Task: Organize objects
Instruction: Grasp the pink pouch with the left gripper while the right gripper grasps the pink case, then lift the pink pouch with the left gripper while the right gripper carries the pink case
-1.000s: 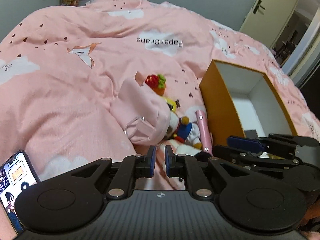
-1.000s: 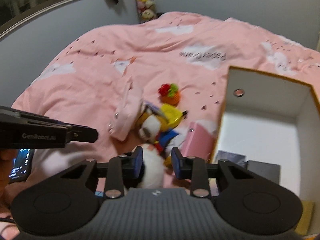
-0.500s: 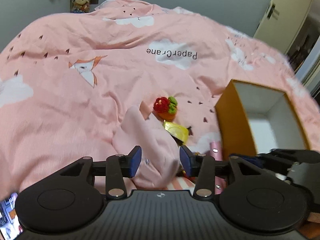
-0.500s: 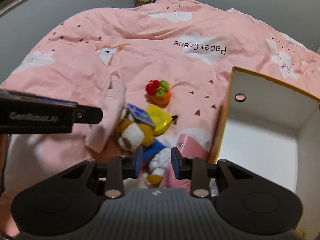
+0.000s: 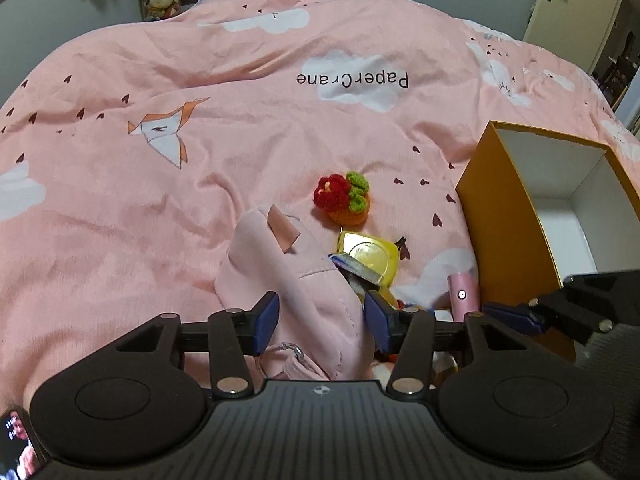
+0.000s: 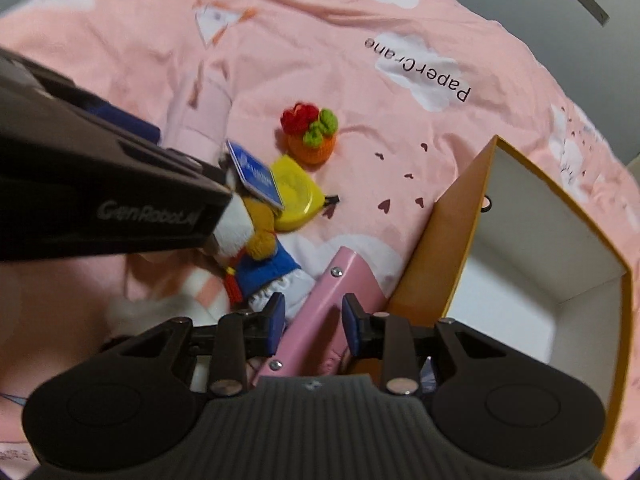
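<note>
— What do the two tools look like?

— The left gripper (image 5: 321,322) has a matte black ribbed body, two round recessed discs at five and seven o'clock, angular black linkage arms with silver screw heads, and blue pads (image 5: 266,320) on its fingers.

— And the other?

— The right gripper (image 6: 313,325) is the same build: black ribbed housing, silver screws, blue pads (image 6: 276,322). Seen from it, the left tool's flank at nine o'clock carries grey "GenRobot.AI" lettering.
</note>
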